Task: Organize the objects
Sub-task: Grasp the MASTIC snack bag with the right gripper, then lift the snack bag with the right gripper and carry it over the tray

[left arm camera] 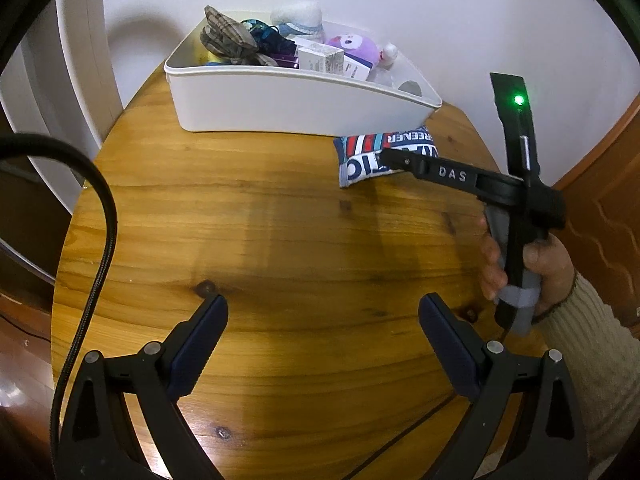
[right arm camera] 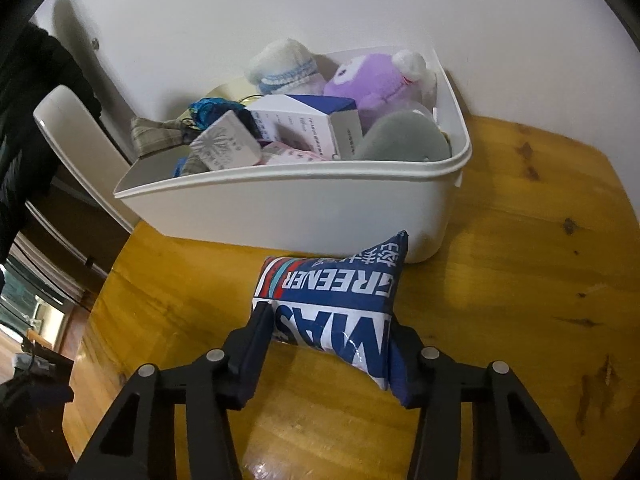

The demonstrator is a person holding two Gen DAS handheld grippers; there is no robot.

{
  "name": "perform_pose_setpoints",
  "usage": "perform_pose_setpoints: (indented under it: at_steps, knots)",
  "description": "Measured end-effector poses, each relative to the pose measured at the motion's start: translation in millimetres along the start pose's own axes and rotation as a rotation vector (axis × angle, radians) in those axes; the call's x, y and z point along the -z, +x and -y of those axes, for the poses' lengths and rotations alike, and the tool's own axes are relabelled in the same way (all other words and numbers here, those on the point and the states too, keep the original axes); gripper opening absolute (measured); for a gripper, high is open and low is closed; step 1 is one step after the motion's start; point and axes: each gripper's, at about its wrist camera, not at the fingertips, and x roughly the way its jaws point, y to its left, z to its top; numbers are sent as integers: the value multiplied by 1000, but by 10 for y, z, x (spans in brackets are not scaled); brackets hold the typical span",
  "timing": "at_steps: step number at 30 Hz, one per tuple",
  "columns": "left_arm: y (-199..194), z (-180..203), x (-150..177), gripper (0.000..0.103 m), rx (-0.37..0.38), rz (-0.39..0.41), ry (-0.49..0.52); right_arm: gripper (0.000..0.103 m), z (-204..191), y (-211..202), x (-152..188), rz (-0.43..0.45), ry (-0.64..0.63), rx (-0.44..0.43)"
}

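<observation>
A blue, white and red printed pouch (right arm camera: 332,304) lies on the wooden table (right arm camera: 520,280) just in front of a white bin (right arm camera: 300,204). My right gripper (right arm camera: 328,340) has its fingers on both sides of the pouch's near end, pressing its sides. The same pouch (left arm camera: 372,152) and the right gripper (left arm camera: 394,158) show in the left wrist view at the right. My left gripper (left arm camera: 323,316) is open and empty above the bare table middle (left arm camera: 260,220). The bin (left arm camera: 288,100) holds a purple plush (right arm camera: 372,84), boxes (right arm camera: 304,120), socks and cloth items.
The bin stands against a white wall (left arm camera: 400,8) at the table's far edge. A white appliance or chair back (left arm camera: 80,60) stands left of the table. A black cable (left arm camera: 96,260) hangs at the left. A wooden door panel (left arm camera: 608,200) is at the right.
</observation>
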Motion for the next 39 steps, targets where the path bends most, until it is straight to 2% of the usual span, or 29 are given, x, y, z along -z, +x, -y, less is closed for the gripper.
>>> perform_pose_setpoints:
  at_steps: [8,17,26,32,39]
  knots:
    - [-104,29,19,97,3,18,17,47,-127,-278,125,6,22,36]
    - [-328,151,32,97,-2,67,57,47,-301,-811,286,58,62,18]
    - [-525,216,56,97,-46,107,83,47,-496,-1272,330,115,56,28]
    - [-662,198,62,97,-64,149,100,47,-632,-1505,200,150,24,52]
    - [-740,117,39,97,-63,189,103,47,-802,-1856,-309,242,-43,153]
